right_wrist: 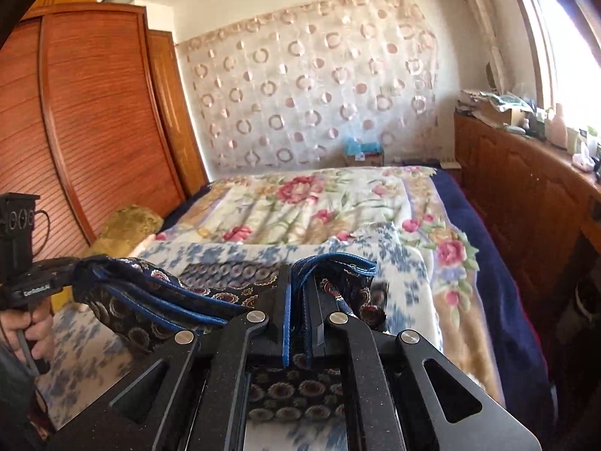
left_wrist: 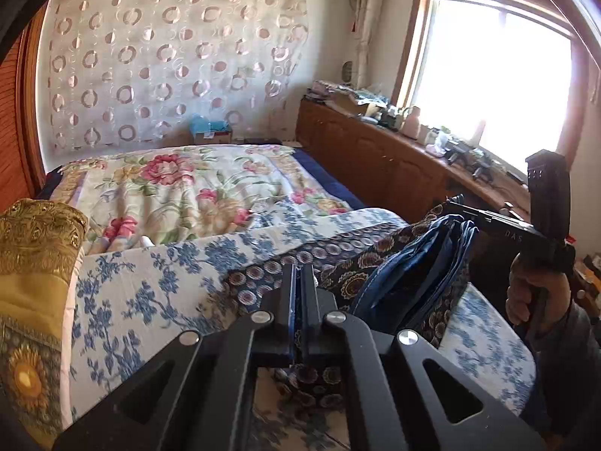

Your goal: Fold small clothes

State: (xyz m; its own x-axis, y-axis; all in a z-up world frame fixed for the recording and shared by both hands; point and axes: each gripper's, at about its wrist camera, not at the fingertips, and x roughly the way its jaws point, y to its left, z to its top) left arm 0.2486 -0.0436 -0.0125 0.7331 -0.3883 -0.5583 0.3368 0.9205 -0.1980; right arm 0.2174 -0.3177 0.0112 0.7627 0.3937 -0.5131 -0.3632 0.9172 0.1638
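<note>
A small dark navy garment with round floral medallions and blue trim is held up between both grippers above the bed. In the left wrist view my left gripper [left_wrist: 299, 274] is shut on one edge of the garment [left_wrist: 405, 274]; the right gripper's body [left_wrist: 541, 225] and hand show at the right, holding the other end. In the right wrist view my right gripper [right_wrist: 298, 274] is shut on the garment's blue-trimmed edge [right_wrist: 150, 300]; the cloth stretches left to the left gripper [right_wrist: 33, 282].
A bed with a blue-and-white floral cloth [left_wrist: 150, 282] and a flowered blanket [left_wrist: 180, 188] lies below. A gold pillow [left_wrist: 33, 248] sits at left. A wooden wardrobe [right_wrist: 94, 112], a cluttered wooden cabinet [left_wrist: 394, 158] and a bright window [left_wrist: 499, 75] surround it.
</note>
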